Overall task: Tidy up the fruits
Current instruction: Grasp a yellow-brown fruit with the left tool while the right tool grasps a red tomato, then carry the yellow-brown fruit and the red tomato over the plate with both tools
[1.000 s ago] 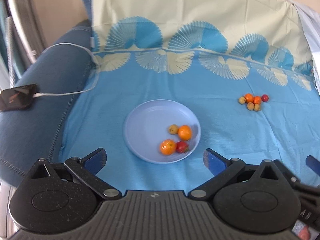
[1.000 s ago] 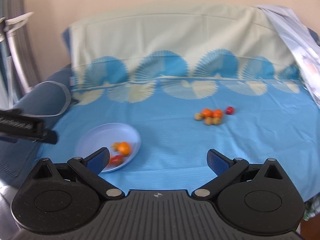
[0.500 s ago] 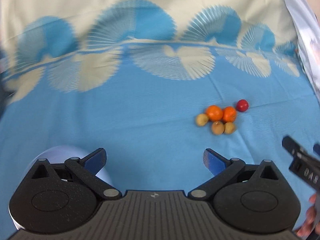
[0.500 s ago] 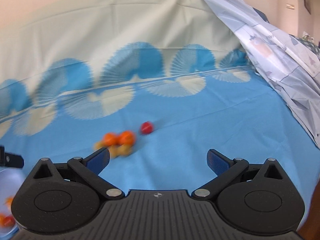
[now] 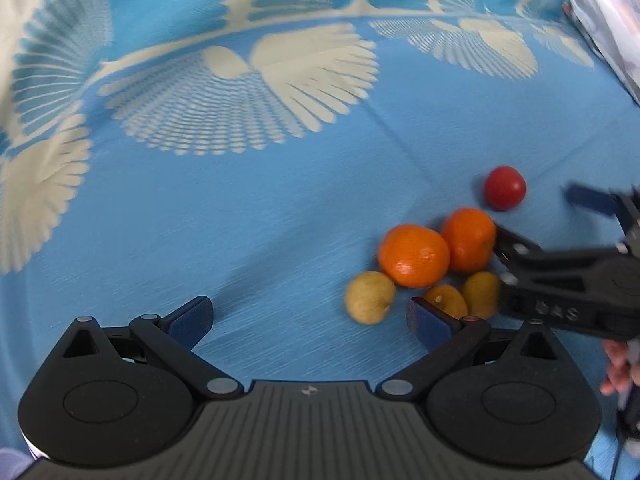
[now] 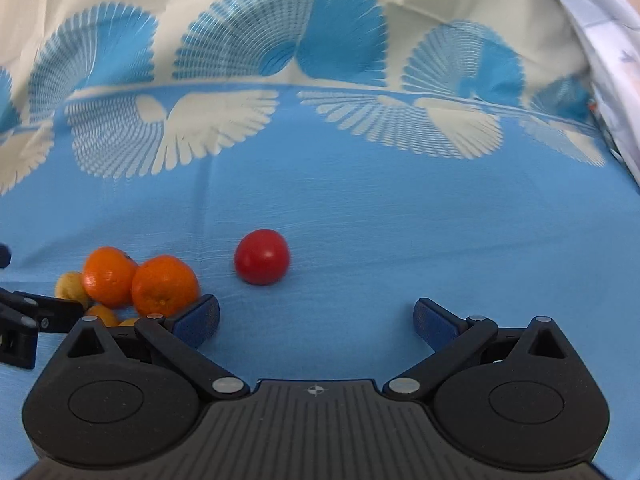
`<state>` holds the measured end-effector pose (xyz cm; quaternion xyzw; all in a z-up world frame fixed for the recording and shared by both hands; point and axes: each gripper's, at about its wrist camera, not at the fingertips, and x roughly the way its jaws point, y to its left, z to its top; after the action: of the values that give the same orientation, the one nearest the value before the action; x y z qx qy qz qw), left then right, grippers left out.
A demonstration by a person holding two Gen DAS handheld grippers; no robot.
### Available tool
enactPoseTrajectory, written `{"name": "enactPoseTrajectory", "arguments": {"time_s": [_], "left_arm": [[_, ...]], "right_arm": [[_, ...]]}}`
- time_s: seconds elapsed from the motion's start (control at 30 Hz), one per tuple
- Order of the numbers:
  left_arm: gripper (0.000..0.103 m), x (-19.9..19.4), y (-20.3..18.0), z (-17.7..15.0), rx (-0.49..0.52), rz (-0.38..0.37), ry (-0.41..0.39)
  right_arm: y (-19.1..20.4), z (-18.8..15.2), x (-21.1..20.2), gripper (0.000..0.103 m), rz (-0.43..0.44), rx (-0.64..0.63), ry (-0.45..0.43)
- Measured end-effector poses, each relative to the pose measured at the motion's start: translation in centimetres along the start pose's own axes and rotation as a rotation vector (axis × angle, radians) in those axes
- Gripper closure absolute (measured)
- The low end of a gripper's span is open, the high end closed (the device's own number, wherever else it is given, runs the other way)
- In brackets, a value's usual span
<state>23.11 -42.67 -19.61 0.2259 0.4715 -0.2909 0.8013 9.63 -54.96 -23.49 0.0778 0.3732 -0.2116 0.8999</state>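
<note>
A cluster of fruit lies on the blue cloth: two oranges (image 5: 414,255) (image 5: 468,239), a pale yellow fruit (image 5: 369,297), two small yellow-orange fruits (image 5: 446,299) and a red tomato (image 5: 504,188) a little apart. My left gripper (image 5: 310,316) is open and empty, just short of the cluster, its right finger beside the small fruits. My right gripper (image 6: 316,318) is open and empty, with the tomato (image 6: 262,256) just ahead and the oranges (image 6: 164,285) by its left finger. The right gripper also shows in the left wrist view (image 5: 536,220).
The blue cloth with fan patterns (image 6: 360,208) covers the surface and rises up at the back. A pale printed sheet (image 6: 608,60) hangs at the right edge. A sliver of the plate (image 5: 12,456) shows at the bottom left of the left wrist view.
Both grippers have swung right, away from the plate, and closed in on the fruit cluster, which now looks much larger. Both stay open.
</note>
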Motion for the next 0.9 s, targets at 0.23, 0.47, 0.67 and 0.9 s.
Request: {"name": "enactPoseTrajectory", "arguments": {"time_s": [0.23,0.47,0.67,0.9], "left_arm": [[0.077,-1.9,-0.2,0.0,-0.046,-0.047,-0.052],[0.077,-6.5,0.3,-1.2,-0.064,-0.069,-0.108],[0.077,-12.7,1.0,-4.7,-0.113,-0.065,-0.117],[0.076,-21.0,2.4,-11.3,-0.166,-0.047,-0.106]], "right_arm": [[1.0,0.6,-0.3,0.062,0.062,-0.058,-0.071],[0.3,0.2,-3.5,0.071,0.033,0.007,-0.064],[0.3,-1.5,-10.8,0.071,0.032,0.062,-0.092],[3.1,-4.1,-22.1,0.071,0.099,0.107,-0.127]]}}
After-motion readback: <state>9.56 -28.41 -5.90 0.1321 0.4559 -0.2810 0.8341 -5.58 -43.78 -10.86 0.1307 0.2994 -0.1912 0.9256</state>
